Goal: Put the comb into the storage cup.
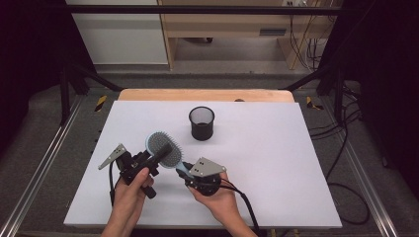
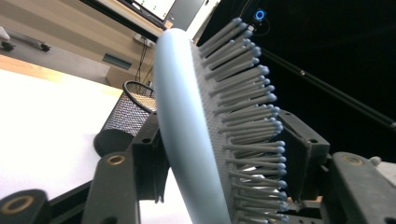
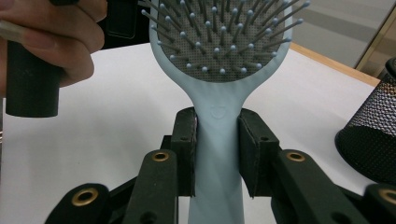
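Brush [image 1: 164, 149] — a pale blue paddle hairbrush with grey bristles — is held off the white table [image 1: 276, 163] by both grippers, near the front edge and in front of the black mesh cup [image 1: 201, 123]. The right gripper [image 3: 217, 154] pinches the handle, its pads [image 3: 187, 154] pressed against both sides just below the head. The left gripper [image 2: 224, 158] clamps the head itself (one jaw on the smooth back, the other against the bristle tips). In the high view the left hand [image 1: 131, 190] and the right hand [image 1: 217, 197] sit close together — the brush spans the gap between them, head to the left.
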Demonstrator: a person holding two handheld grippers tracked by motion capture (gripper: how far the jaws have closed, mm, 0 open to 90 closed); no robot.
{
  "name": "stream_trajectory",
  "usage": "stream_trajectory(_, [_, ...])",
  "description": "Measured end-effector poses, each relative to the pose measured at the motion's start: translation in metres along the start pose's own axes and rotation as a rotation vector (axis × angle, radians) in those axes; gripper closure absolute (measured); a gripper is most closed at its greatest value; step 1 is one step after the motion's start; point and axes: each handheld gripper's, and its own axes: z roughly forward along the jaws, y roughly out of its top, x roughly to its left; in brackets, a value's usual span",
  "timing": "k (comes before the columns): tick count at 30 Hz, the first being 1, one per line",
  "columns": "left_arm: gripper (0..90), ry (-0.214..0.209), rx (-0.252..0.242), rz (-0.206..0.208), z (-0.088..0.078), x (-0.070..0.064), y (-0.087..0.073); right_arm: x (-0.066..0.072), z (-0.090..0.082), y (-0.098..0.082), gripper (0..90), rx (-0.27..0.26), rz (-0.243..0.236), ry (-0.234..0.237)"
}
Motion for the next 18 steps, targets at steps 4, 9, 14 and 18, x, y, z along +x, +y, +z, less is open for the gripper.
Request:
stream_trajectory(4, [45.6, -0.017, -0.001, -0.014, -0.0005, 0.0001, -0.0001, 0.0004, 0.0005, -0.0001, 69.7, 0.008, -0.005, -0.003])
stream_trajectory(9, [48.2, -0.027, -0.008, -0.014, -0.0007, -0.0016, -0.0003, 0.0006, 0.0009, -0.0002, 69.6, 0.014, -0.011, -0.007])
stream_trajectory(14, [49.1, -0.032, -0.012, -0.017, -0.0009, -0.0022, -0.0008, 0.0010, 0.0016, -0.0004, 69.6, 0.016, -0.006, -0.004])
stream_trajectory(18, [49.8, -0.038, -0.017, -0.017, -0.0014, -0.0027, -0.0007, 0.0011, 0.0014, -0.0004, 69.6, 0.014, -0.007, -0.003])
